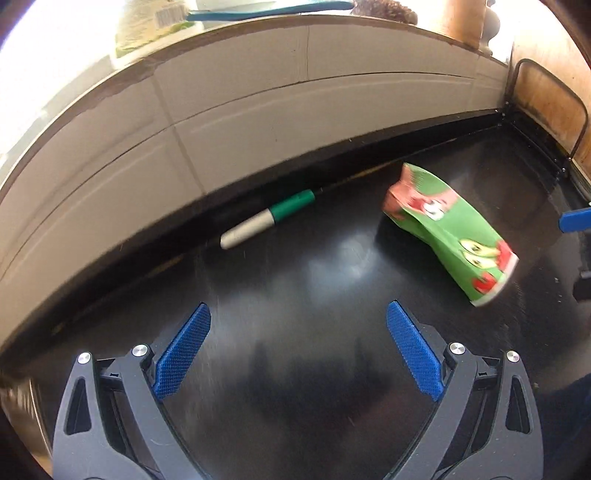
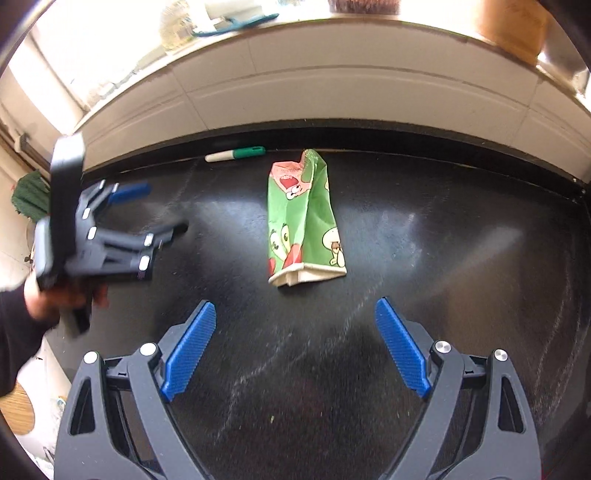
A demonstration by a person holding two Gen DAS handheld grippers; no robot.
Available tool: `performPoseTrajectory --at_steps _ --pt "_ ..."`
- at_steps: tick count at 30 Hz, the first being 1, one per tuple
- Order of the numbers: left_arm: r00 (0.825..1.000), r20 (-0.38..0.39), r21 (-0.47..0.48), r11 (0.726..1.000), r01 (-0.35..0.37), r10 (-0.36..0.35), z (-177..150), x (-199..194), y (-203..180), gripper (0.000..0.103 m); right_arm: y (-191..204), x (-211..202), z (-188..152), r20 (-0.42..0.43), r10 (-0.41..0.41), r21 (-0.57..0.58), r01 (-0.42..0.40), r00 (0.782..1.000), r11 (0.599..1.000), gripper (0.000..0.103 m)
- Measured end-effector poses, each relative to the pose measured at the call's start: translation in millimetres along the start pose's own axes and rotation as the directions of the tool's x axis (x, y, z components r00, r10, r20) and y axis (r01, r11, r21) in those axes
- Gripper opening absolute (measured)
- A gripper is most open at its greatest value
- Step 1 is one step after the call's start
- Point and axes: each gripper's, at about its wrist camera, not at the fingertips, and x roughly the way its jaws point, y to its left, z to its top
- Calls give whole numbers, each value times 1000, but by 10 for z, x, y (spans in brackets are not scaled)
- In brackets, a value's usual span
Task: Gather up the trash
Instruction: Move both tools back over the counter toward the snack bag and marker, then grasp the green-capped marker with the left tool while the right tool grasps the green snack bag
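A crumpled green and red paper bag (image 2: 304,218) with cartoon faces lies on the black countertop (image 2: 443,258), straight ahead of my open, empty right gripper (image 2: 295,314). It also shows in the left wrist view (image 1: 448,230), to the right of my open, empty left gripper (image 1: 298,314). A green and silver marker (image 1: 267,218) lies against the back edge, ahead of the left gripper; it also shows in the right wrist view (image 2: 236,154). The left gripper (image 2: 147,208) shows in the right wrist view at the left, held by a hand.
A white tiled wall (image 1: 240,103) rises behind the counter, with a ledge above holding a teal tool (image 1: 269,11) and a bottle. A black wire rack (image 1: 546,110) and a wooden board stand at the counter's right end. A green cloth (image 2: 29,195) hangs at far left.
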Motion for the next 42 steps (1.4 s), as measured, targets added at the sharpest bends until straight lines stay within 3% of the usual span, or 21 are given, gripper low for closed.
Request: performPoseTrajectory --at_steps 6,11,17,20,25,27,28,30,31,33,35,36,42 --pt "998 -15 90 994 59 -58 315 503 244 94 -37 254 181 -30 -3 -12 3 1000 1000 85" --pt "992 -44 148 981 127 -122 383 776 346 94 -39 474 339 -55 -9 -38 7 998 999 85" --pt "981 -49 133 972 195 -190 356 908 397 94 -59 695 480 -70 -5 -61 1 998 998 85" --pt "964 -63 118 957 263 -257 317 860 308 94 -49 780 502 -82 -17 -74 11 997 997 85" --pt "979 -43 144 968 205 -200 306 869 176 94 5 964 422 -99 -38 -105 27 994 994 85" --pt "980 -43 135 971 196 -192 359 903 160 94 38 994 401 -93 -45 -121 33 995 992 80" --pt "981 -42 141 971 193 -189 378 919 144 93 62 1020 396 -95 -45 -128 32 995 991 69" --pt "984 -32 153 972 178 -175 378 910 118 87 115 1050 391 -89 -54 -142 41 995 989 65" --pt "985 -23 142 975 170 -169 371 886 103 79 138 1039 382 -82 -55 -147 43 995 988 62" --pt "989 -10 114 982 150 -150 334 833 95 58 177 1025 345 -74 -51 -150 39 996 988 60" --pt "993 -4 77 990 116 -116 309 781 37 21 186 991 297 -73 -51 -138 41 996 990 58" --pt "995 -12 50 994 96 -96 301 732 -11 15 146 947 261 -76 -50 -123 40 996 992 57" --pt "998 -43 -116 993 35 -40 128 395 -79 12 74 553 126 -27 -46 -95 43 999 995 57"
